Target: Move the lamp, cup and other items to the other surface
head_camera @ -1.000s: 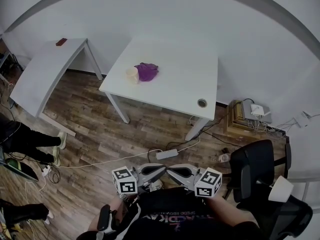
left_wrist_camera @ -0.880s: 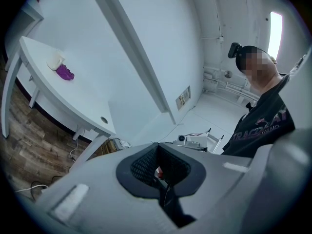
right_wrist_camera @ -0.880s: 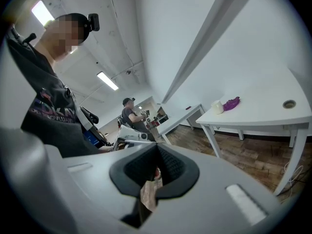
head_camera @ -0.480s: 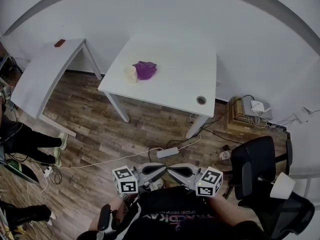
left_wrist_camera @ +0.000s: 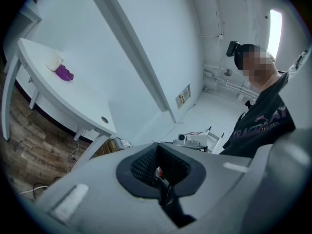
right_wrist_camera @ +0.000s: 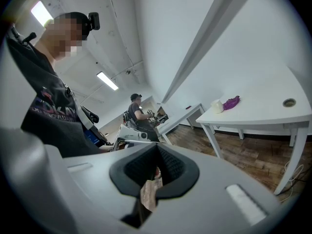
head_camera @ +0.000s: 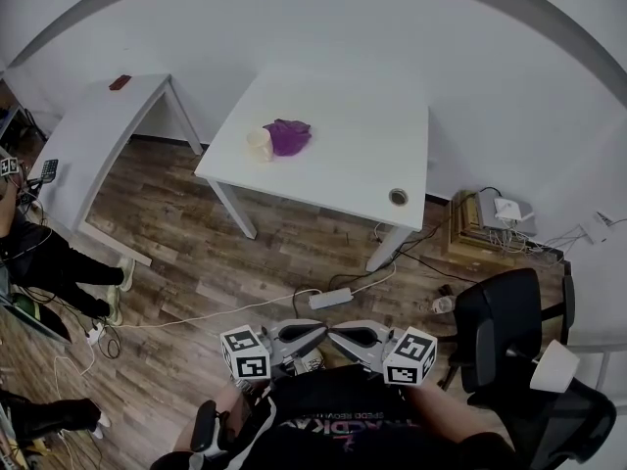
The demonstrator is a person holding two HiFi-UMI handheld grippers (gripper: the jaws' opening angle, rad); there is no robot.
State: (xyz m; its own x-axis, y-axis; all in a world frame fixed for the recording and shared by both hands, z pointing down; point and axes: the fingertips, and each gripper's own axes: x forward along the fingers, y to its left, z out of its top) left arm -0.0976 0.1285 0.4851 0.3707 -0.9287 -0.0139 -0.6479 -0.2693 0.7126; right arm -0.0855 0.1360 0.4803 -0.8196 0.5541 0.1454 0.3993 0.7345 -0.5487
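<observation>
A cream cup point(head_camera: 259, 143) and a crumpled purple cloth point(head_camera: 287, 137) lie side by side on the nearer white table point(head_camera: 362, 155). A second white table point(head_camera: 88, 145) stands to its left with a small dark red thing point(head_camera: 120, 82) on it. Both grippers are held close to the person's body, far from the tables, tips facing each other. My left gripper point(head_camera: 318, 333) and right gripper point(head_camera: 334, 333) are shut and empty. The left gripper view shows the cup point(left_wrist_camera: 53, 62) and cloth point(left_wrist_camera: 64, 73) far off. The right gripper view shows the same cup point(right_wrist_camera: 217, 106) and cloth point(right_wrist_camera: 231, 102).
A black office chair point(head_camera: 500, 331) stands at the right with a white cone-shaped shade point(head_camera: 554, 368) beside it. A power strip point(head_camera: 330, 299) and cables lie on the wood floor. A person's legs point(head_camera: 59, 267) are at the left. Boxes and cables point(head_camera: 490, 225) sit by the wall.
Both grippers stay where they were. The legs of the person at the left have shifted a little, and the head view has moved slightly.
</observation>
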